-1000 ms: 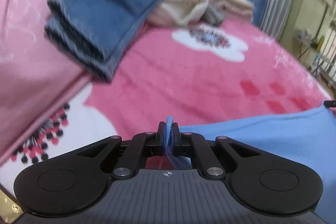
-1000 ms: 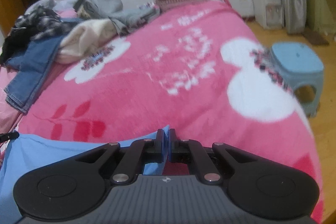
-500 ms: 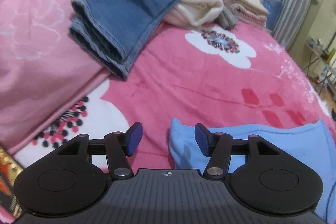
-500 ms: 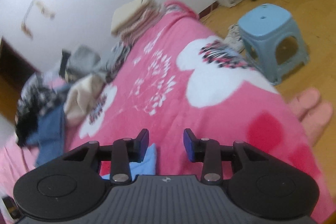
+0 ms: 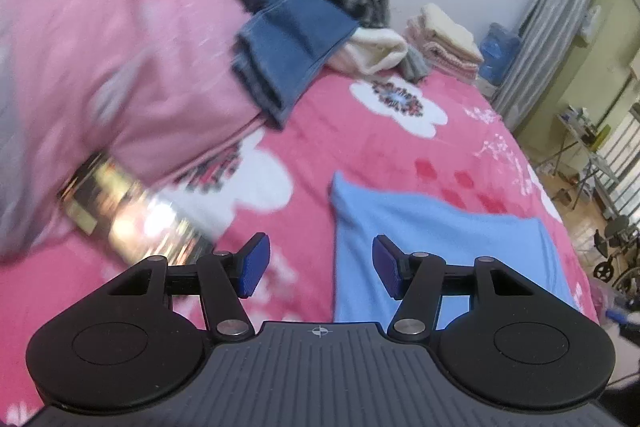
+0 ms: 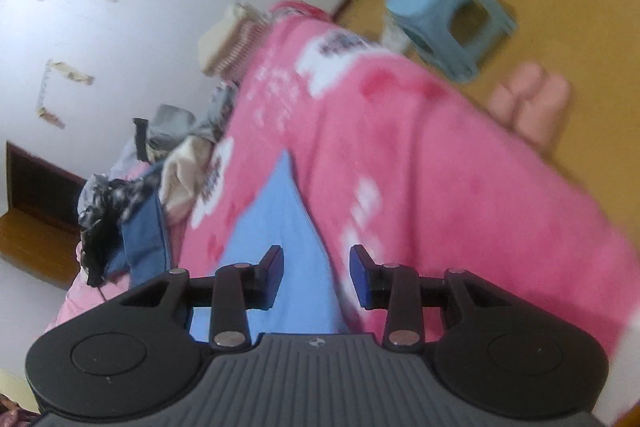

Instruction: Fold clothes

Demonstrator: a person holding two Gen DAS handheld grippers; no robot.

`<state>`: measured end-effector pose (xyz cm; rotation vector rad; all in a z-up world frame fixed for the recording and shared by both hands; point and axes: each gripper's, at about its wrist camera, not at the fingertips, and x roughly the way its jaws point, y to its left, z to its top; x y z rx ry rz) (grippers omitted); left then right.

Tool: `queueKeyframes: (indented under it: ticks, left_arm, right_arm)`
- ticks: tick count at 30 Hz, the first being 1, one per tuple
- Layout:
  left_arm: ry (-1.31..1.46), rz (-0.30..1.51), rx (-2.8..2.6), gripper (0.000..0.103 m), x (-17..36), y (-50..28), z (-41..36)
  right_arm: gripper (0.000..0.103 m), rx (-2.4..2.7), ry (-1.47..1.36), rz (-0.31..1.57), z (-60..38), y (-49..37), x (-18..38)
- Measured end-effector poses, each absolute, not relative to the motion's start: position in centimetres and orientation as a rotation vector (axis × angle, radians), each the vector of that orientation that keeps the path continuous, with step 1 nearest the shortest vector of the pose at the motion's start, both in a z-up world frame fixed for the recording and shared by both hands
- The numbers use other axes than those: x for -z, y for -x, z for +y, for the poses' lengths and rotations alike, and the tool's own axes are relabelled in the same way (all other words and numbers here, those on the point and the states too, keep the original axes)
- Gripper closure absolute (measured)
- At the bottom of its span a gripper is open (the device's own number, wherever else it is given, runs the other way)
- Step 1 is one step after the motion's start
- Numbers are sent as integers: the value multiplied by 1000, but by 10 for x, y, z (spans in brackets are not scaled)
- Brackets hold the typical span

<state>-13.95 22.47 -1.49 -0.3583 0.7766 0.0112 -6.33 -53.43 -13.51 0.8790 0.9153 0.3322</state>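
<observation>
The flat light-blue cloth garment [image 5: 436, 227] lies near the front edge of the pink flowered bed blanket [image 5: 360, 147]. The left gripper [image 5: 320, 267] and right gripper [image 6: 316, 277] both stand apart, empty. No readable writing shows.

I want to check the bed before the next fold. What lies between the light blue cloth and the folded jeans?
Only bare pink blanket separates the light blue cloth from the folded jeans, as the left wrist view shows.

garment [image 5: 432, 239] flat on bed [image 5: 360, 131] | jeans [image 5: 288, 39] behind-left | folded stack [image 5: 444, 43] at far end
</observation>
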Motion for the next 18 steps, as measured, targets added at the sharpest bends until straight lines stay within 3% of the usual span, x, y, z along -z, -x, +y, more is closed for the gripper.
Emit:
queueKeyframes:
  ticks: [8,18]
  left_arm:
    - [586,842,-43,47,62,196,226]
    - [839,865,-5,51,111,187,217]
  right_arm:
    - [64,-279,-965,998,-531,96,168]
    - [64,-221,-1003,1029,-532,113,177]
